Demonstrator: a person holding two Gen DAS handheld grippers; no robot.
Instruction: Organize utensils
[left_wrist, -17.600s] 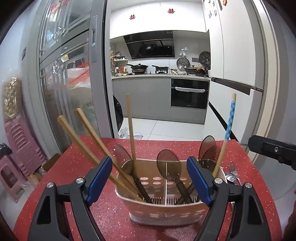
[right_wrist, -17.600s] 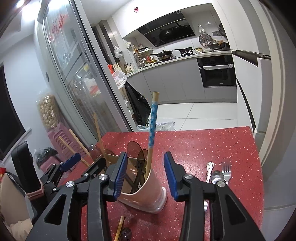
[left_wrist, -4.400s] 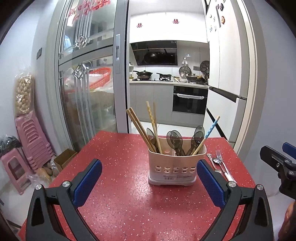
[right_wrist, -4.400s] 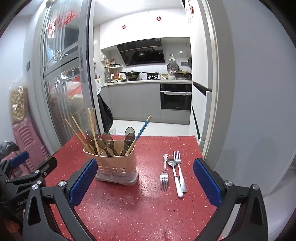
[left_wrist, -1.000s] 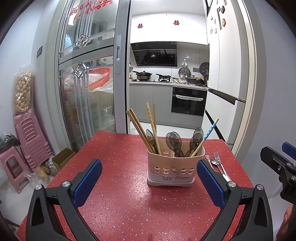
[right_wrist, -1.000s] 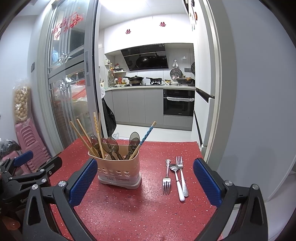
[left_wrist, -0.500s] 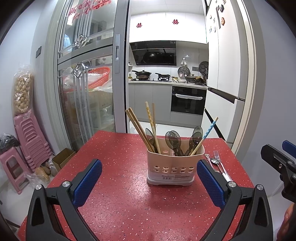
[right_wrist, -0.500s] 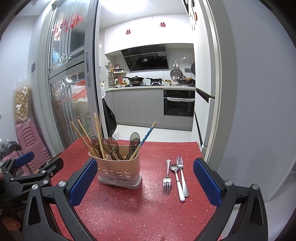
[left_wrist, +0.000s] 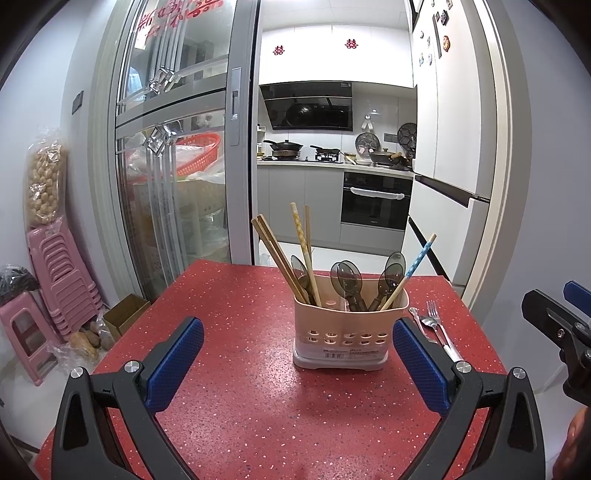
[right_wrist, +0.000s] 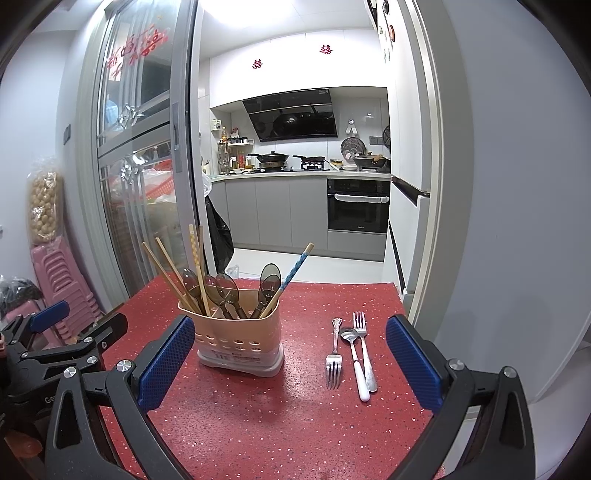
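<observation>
Utensils sit mostly sorted already: the beige caddy (right_wrist: 238, 341) stands upright near the middle of the red table (right_wrist: 295, 424), and compared with a few seconds ago almost nothing has shifted. I have both grippers pulled well back from the caddy, where earlier they were close around it, so I read the chopstick-and-spoon stage as finished.

My left gripper (left_wrist: 295, 365) hangs with its fingers wide apart and holding nothing; my right gripper (right_wrist: 290, 363) is the same, spread and empty.

Inside the caddy, the wooden chopsticks (left_wrist: 284, 258) lean in the left compartment, the dark spoons (left_wrist: 349, 282) cluster toward the middle and right, and a blue patterned chopstick (left_wrist: 415, 267) slants out at the right end.

Outside it, two forks (right_wrist: 334, 356) and a metal spoon (right_wrist: 354, 356) lie side by side on the table to its right. Those, I judge, are what remains.
</observation>
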